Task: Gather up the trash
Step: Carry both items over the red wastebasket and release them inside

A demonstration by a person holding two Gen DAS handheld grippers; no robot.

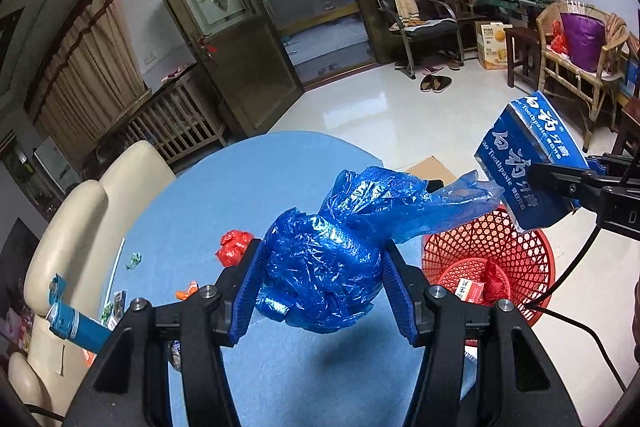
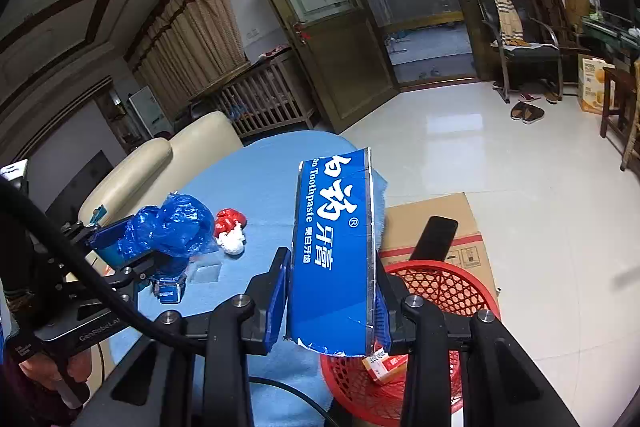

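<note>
My left gripper (image 1: 322, 279) is shut on a crumpled blue plastic bag (image 1: 332, 247) and holds it above the blue table (image 1: 224, 195); the bag also shows in the right wrist view (image 2: 172, 227). My right gripper (image 2: 332, 291) is shut on a blue toothpaste box (image 2: 334, 247), held above the red mesh trash basket (image 2: 444, 287). The box (image 1: 524, 167) and the basket (image 1: 492, 251) also show at the right of the left wrist view. The basket holds a small red-and-white carton (image 2: 382, 365).
On the table lie a red wrapper (image 1: 234, 247), a blue tube (image 1: 76, 323), an orange scrap (image 1: 186, 293) and small wrappers (image 1: 134, 261). A cream chair (image 1: 80, 219) stands at the table's left. A cardboard box (image 2: 436, 227) lies behind the basket.
</note>
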